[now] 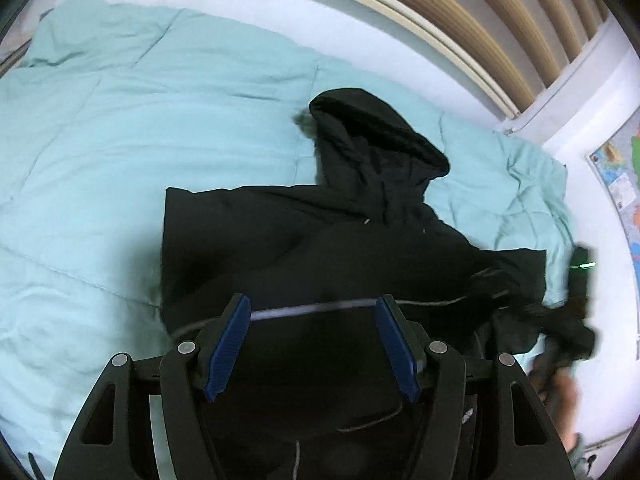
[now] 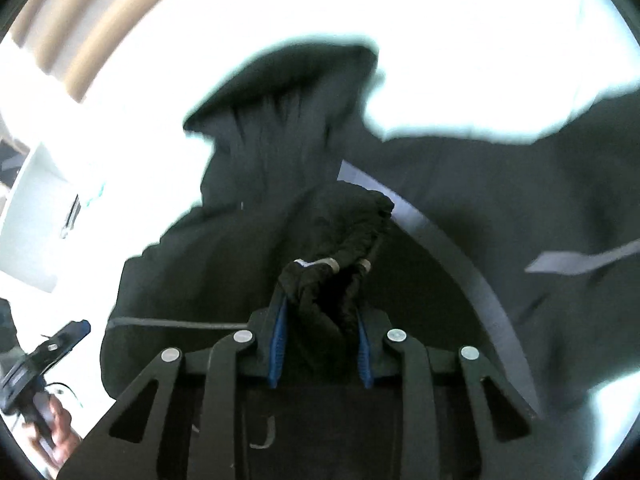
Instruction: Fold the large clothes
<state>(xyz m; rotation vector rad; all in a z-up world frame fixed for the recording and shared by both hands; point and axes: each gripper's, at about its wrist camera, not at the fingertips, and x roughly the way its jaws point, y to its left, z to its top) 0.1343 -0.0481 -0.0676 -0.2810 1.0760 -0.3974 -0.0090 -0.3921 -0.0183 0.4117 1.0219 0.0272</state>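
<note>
Right tool (image 2: 320, 344): blue pads drawn narrow and clamped on a bunched fold of the black hooded jacket (image 2: 340, 240), the gathered cloth rising from between the pads, a pale cord end showing at the top of the bunch. Left tool (image 1: 314, 344): jaws standing wide with nothing gripped, hovering over the lower body of the jacket (image 1: 320, 248), a grey reflective stripe (image 1: 312, 309) running across the gap between the pads; whether the tips touch the fabric cannot be told. In the right wrist view the left tool (image 2: 52, 344) appears at the lower left edge, held in a person's hand (image 2: 60, 432). The jacket lies spread on a light turquoise quilt (image 1: 140, 152) covering the bed, its body nearest the tools, one sleeve trailing toward the right, its hood (image 1: 380, 132) farthest. Beyond the quilt, a white sheet (image 1: 280, 12) and a slatted wooden headboard (image 1: 480, 20); at far right, a coloured map (image 1: 624, 184), partly visible.
</note>
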